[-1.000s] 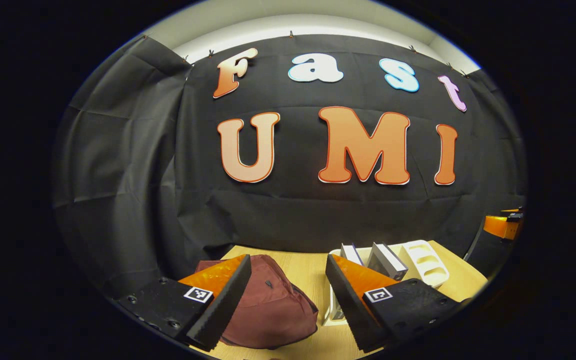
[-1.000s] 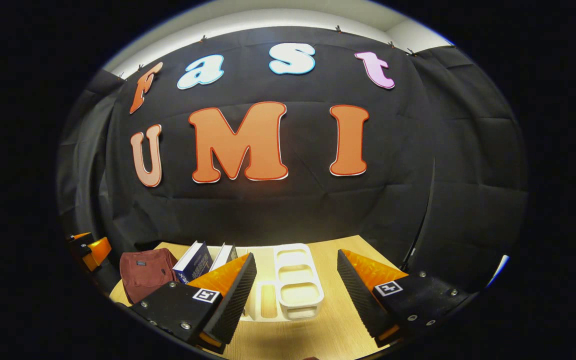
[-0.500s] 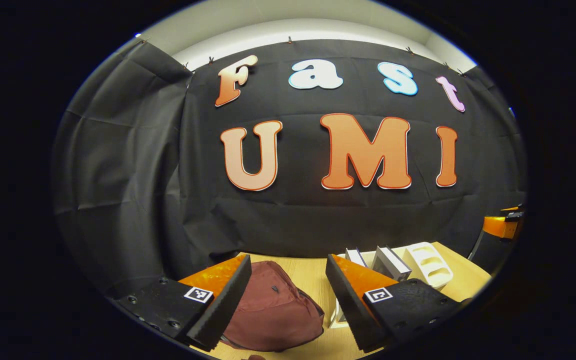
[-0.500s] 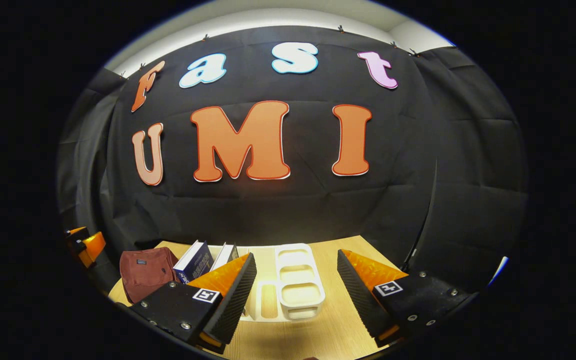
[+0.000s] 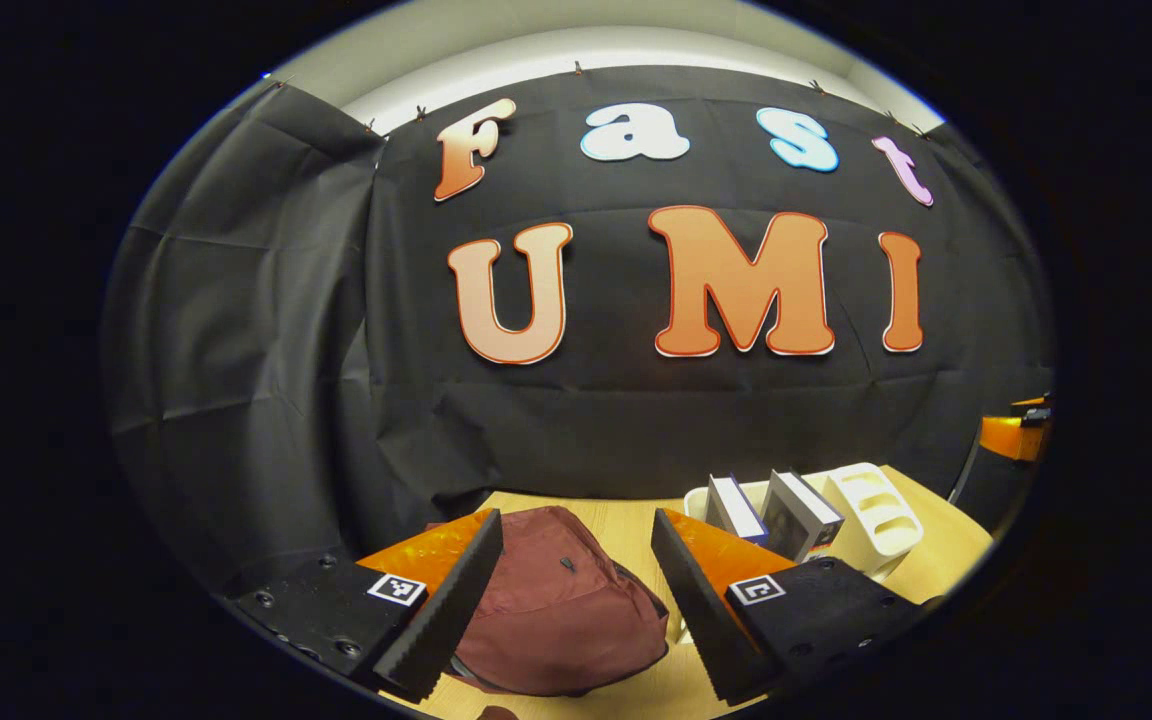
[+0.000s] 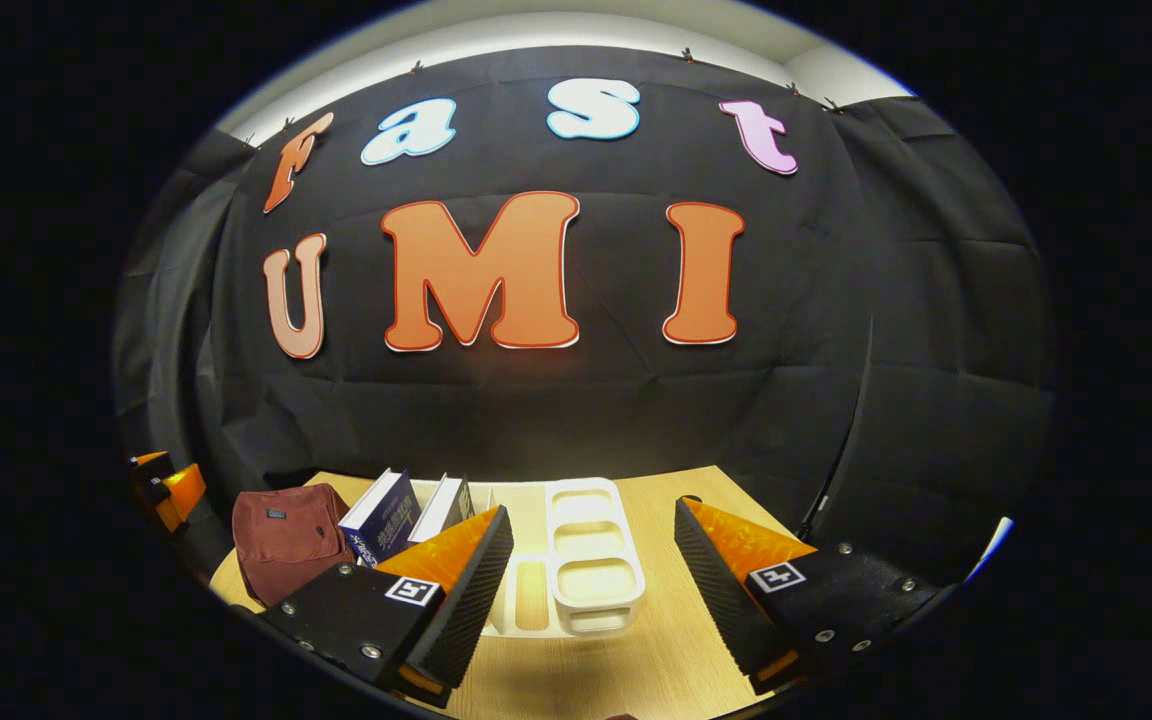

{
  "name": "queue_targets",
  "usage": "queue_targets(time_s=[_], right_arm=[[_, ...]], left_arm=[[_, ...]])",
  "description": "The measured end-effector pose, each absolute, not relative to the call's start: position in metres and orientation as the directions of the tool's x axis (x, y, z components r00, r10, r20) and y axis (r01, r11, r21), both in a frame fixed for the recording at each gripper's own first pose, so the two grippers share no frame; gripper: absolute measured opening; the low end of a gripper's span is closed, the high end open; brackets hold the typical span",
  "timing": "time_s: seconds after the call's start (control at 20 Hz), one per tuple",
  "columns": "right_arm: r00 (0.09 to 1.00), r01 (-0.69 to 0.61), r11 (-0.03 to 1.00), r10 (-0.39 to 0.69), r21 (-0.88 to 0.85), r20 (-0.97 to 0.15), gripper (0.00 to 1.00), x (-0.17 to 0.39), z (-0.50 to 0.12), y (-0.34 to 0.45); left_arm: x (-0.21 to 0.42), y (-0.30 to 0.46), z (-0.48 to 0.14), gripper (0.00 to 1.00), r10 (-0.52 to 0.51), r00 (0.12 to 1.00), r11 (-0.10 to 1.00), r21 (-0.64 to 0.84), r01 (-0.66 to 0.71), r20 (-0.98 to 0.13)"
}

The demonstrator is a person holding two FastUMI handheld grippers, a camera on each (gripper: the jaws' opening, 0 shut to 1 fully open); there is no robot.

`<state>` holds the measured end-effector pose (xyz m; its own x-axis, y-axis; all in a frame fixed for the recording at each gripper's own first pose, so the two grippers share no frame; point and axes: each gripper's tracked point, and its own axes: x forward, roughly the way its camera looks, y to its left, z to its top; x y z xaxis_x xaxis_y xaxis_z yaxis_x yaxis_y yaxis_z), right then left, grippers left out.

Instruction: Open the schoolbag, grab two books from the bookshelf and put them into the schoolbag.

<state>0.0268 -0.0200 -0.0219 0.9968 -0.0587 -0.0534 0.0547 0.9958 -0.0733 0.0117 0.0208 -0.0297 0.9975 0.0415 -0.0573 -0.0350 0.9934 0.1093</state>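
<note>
left gripper view: low over bench (image 5: 626, 535), faces back wall, schoolbag (image 5: 561, 615) near | right gripper view: same facing, bookshelf (image 6: 581, 560) near | shared: schoolbag, bookshelf, books (image 6: 381, 515), wall

A light wooden table (image 6: 676, 655) stands against the black cloth wall (image 6: 556, 410). The cloth (image 5: 236, 330) hangs in creased panels, clipped along its top edge, and a pale strip of room wall (image 5: 586, 40) runs above it.
</note>
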Motion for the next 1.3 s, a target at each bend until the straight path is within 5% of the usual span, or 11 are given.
queue_targets(time_s=[0.25, 0.95, 1.3], right_arm=[[0.994, 0.067, 0.994, -0.074, -0.09, -0.076, 0.96, 0.028, -0.031, -0.024], [0.961, 0.15, 0.978, -0.179, -0.144, -0.213, 0.97, 0.024, -0.072, -0.071], [0.952, 0.174, 0.974, -0.204, -0.146, -0.227, 0.97, 0.027, -0.073, -0.081]], left_arm=[[0.014, 0.022, -0.062, 0.96, 0.033, 0.993, 0.973, 0.231, -0.007, -0.111], [0.014, -0.002, -0.286, 0.98, 0.042, 0.835, 0.791, 0.53, 0.307, -0.548], [0.02, 0.019, -0.337, 0.98, 0.115, 0.788, 0.724, 0.594, 0.35, -0.605]])
